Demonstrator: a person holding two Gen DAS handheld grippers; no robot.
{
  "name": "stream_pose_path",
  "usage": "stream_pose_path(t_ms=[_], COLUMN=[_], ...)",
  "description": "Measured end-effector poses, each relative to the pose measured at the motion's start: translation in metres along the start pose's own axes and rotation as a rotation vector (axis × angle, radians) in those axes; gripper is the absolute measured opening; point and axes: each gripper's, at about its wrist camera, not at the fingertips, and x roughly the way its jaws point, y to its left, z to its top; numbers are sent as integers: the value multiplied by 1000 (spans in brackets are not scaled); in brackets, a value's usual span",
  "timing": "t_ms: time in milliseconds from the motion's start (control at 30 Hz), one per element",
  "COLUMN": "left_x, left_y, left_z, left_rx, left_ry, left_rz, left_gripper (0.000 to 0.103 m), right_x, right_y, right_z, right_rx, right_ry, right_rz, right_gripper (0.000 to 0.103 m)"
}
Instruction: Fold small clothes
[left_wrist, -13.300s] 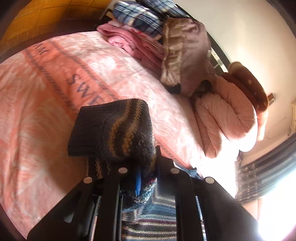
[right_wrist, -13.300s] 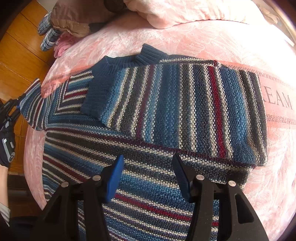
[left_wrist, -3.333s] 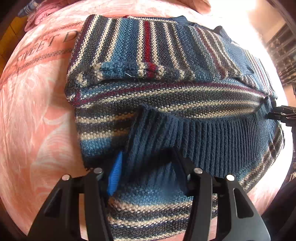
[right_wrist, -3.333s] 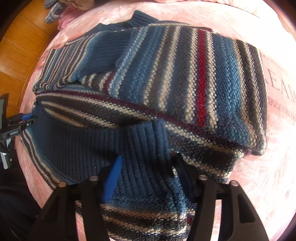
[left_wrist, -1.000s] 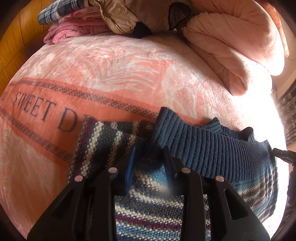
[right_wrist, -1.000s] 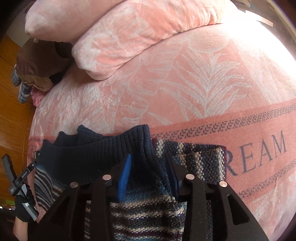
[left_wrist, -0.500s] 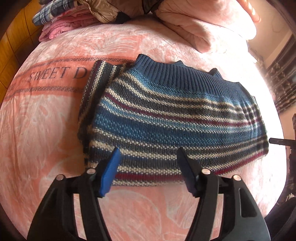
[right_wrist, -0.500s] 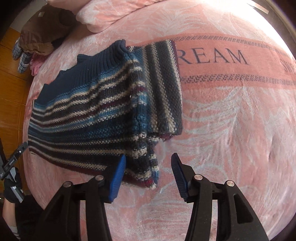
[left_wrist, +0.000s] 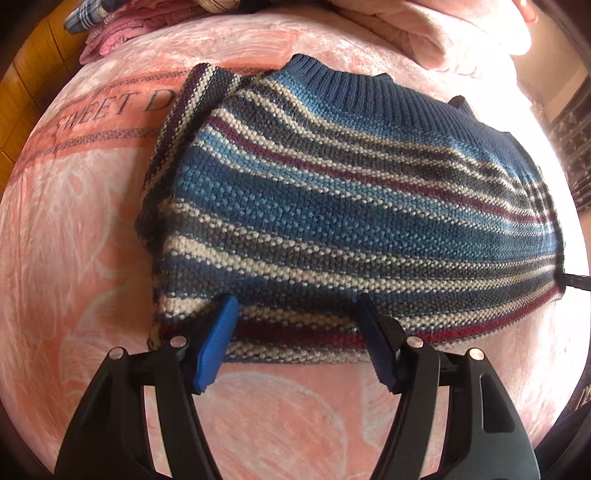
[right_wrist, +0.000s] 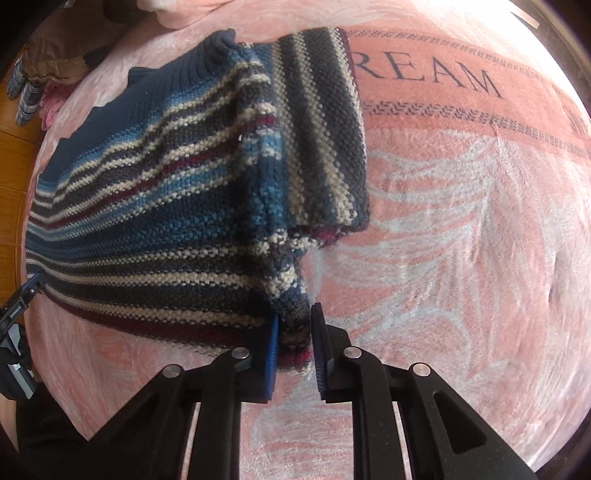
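Note:
The striped blue knitted sweater (left_wrist: 351, 199) lies folded on the pink blanket (left_wrist: 74, 240), with its dark ribbed hem along the far side. My left gripper (left_wrist: 295, 321) is open, and its blue pads reach over the sweater's near edge. In the right wrist view the sweater (right_wrist: 166, 206) fills the left half, a folded sleeve layer sticking out on its right. My right gripper (right_wrist: 294, 326) is shut on the sweater's near right corner. The left gripper's tip (right_wrist: 26, 291) shows at the sweater's left end, and the right gripper's tip (left_wrist: 576, 281) pokes in at the right edge of the left wrist view.
Folded pink and plaid clothes (left_wrist: 110, 33) and a pink duvet (left_wrist: 424, 33) are piled at the far side of the bed. A brown jacket (right_wrist: 62, 55) lies beyond the sweater. Wooden floor (right_wrist: 14, 140) borders the bed on the left. Bare blanket (right_wrist: 461, 240) stretches to the right.
My right gripper has closed onto the sweater's near right corner. The left gripper has moved in over the near edge and stays open.

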Motion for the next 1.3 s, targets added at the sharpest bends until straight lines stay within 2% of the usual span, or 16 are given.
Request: stream_pose_path(t_ms=[100,200,300,333,400,467,567,633,767,867,1000,1067,1200,1300], left_x=[2,-5,-21,-25,-28,-29,-27,-23,-13,-1,10,14,16,9], left_y=[0,-3,-15,-19,-30,-40,-54,-55,-43,-33,-30,-29,-28,-32], left_z=[0,3,11,15,24,30,37,41,53,59,63,64,64,66], left_rx=[-1,-17,-20,-22,-34,-27,10,16,-93,-177,-168,-156,-148,-133], left_ry=[-1,-24,-87,-101,-117,-128,-138,-140,-164,-165,-154,-145,-130,-139], left_rz=[2,-14,-59,-70,-89,-99,-78,-67,-94,-122,-121,-127,-137,-169], left_gripper=[66,65,66,67,67,68,70,70,70,70,70,70,70,70], right_x=[0,-9,-26,-31,-36,-34,-28,-21,-8,-7,1,2,-3,-8], right_y=[0,-5,-15,-19,-26,-30,-36,-40,-53,-59,-54,-53,-48,-31], right_z=[2,9,19,23,32,41,55,62,63,62,62,62,61,66], right_rx=[5,46,99,118,142,151,160,199,237,209,180,182,165,124], right_ry=[9,-4,-67,-90,-124,-125,-129,-128,-116,-98,-97,-115,-136,-149], right_rz=[5,59,109,136,191,202,220,265,307,298,285,285,311,286], right_gripper=[18,34,62,67,68,71,71,72,72,73,72,67,35,31])
